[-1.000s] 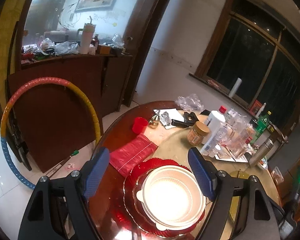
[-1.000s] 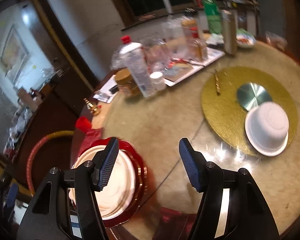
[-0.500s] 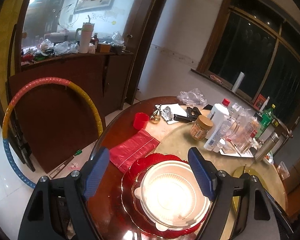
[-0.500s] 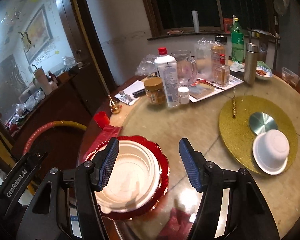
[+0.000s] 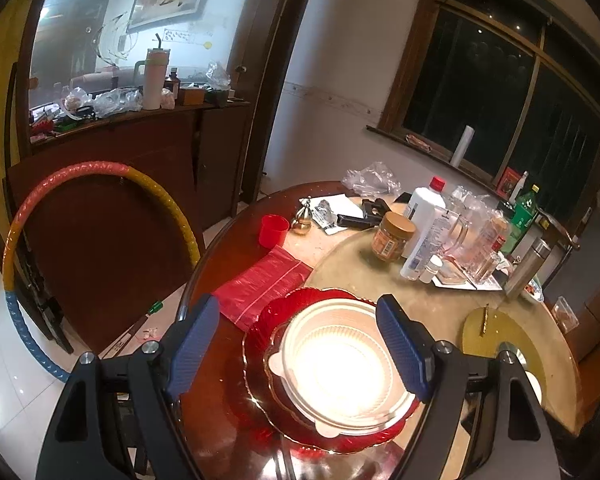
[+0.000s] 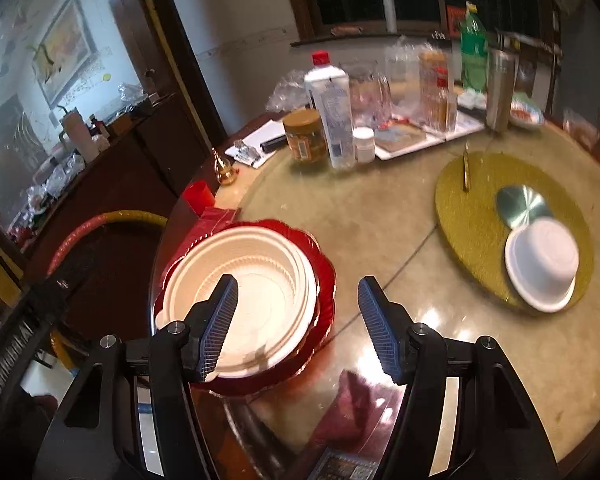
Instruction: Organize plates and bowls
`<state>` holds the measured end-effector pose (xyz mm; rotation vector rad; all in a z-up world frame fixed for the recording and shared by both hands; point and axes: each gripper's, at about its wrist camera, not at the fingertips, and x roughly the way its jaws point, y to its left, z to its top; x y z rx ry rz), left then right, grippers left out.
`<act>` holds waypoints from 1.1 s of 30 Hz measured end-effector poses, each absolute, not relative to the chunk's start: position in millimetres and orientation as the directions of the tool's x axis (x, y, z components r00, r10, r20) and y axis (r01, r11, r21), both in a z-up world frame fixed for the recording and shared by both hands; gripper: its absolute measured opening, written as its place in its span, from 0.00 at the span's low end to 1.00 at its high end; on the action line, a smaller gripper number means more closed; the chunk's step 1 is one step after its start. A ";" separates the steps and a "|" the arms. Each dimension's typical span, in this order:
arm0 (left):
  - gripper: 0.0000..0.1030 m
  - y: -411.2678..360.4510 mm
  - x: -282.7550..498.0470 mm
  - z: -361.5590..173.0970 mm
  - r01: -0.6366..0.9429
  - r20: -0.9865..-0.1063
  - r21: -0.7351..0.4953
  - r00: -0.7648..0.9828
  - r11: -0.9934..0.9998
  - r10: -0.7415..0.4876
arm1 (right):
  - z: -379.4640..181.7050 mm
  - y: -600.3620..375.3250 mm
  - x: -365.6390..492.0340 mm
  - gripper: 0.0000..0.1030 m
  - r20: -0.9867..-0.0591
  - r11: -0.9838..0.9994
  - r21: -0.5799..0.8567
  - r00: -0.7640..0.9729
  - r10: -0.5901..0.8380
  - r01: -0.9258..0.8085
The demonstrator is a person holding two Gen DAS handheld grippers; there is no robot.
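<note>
A stack of white disposable bowls [image 5: 348, 364] sits on red scalloped plates [image 5: 260, 332] at the near edge of the round table. My left gripper [image 5: 300, 346] is open and empty, its jaws either side of the stack and above it. In the right wrist view the same bowls [image 6: 244, 292] and red plates [image 6: 324, 280] lie left of centre. My right gripper [image 6: 296, 324] is open and empty, just right of the stack. An upturned white bowl [image 6: 542, 266] lies on a gold placemat [image 6: 468, 216] beside a silver disc [image 6: 522, 206].
Bottles, jars and a tray [image 6: 412, 140] crowd the far side of the table. A red cup [image 5: 273, 230] and a red plastic bag [image 5: 262, 286] lie left of the plates. A hula hoop [image 5: 80, 184] leans on a dark board beside the table.
Both views shifted: my right gripper swung and came closer over the bowl stack, which now sits larger and nearer its left finger. My left gripper drifted slightly, still over the stack.
</note>
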<state>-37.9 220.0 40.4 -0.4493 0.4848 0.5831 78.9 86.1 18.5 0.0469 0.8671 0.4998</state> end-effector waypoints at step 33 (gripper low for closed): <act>0.78 224.2 -34.7 31.7 -0.603 -0.576 -0.254 0.722 0.756 0.382 | 15.4 70.3 72.0 0.61 -0.706 0.888 0.267 0.551 0.444 -0.374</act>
